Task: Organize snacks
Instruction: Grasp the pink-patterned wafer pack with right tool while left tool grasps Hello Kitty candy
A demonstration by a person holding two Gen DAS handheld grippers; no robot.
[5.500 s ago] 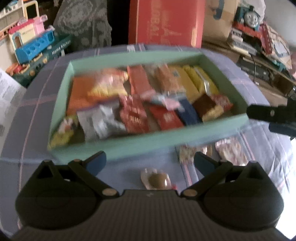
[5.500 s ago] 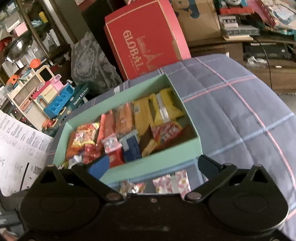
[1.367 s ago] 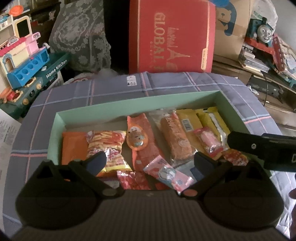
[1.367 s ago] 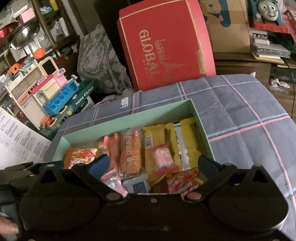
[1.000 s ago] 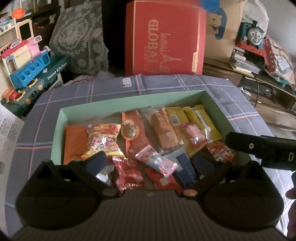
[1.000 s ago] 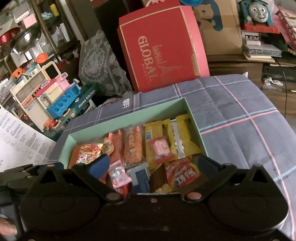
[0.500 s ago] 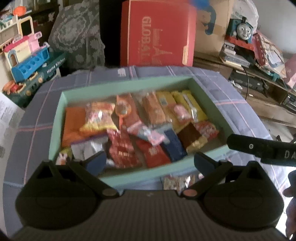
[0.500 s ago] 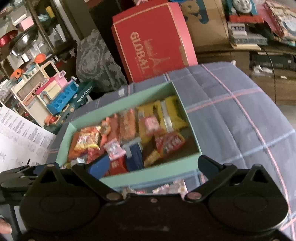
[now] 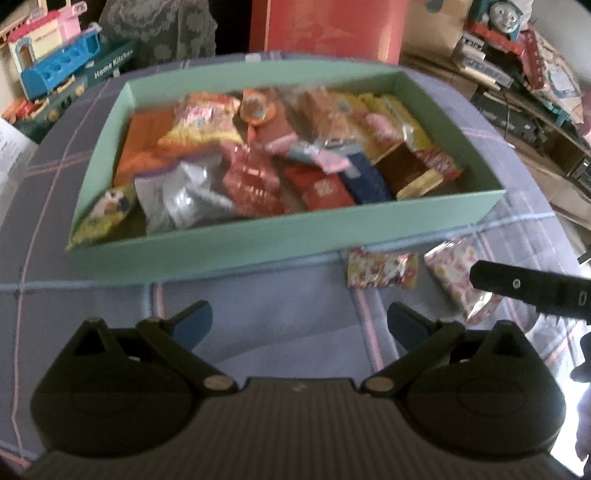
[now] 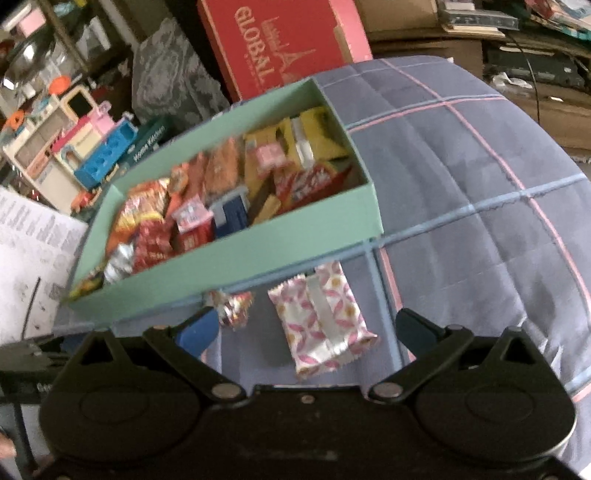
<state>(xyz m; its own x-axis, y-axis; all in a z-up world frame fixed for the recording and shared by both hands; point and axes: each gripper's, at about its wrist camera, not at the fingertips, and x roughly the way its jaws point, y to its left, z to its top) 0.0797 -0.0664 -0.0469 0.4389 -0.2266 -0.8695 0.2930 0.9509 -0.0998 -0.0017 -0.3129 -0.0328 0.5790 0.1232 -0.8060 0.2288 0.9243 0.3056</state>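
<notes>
A mint green box (image 9: 280, 240) (image 10: 236, 254) full of several mixed snack packets sits on the blue plaid cloth. In front of it lie two loose packets: a floral pink-and-white one (image 10: 321, 325) (image 9: 458, 273) and a smaller shiny colourful one (image 10: 232, 306) (image 9: 382, 271). My left gripper (image 9: 299, 321) hovers open over bare cloth in front of the box, nothing between its fingers. My right gripper (image 10: 306, 332) is open, its fingertips on either side of the floral packet, above it. The right gripper's body (image 9: 532, 291) shows at the right of the left wrist view.
A red "GLOBAL" box (image 10: 280, 40) stands behind the cloth-covered surface. A toy kitchen set (image 10: 85, 147) and printed paper (image 10: 33, 258) lie to the left, cardboard boxes and a toy train (image 9: 502, 14) at the back right. Bare cloth (image 10: 480, 206) spreads right of the green box.
Both grippers have pulled back from over the box and lowered toward the cloth in front of it. The two loose packets now show between the box and the fingers.
</notes>
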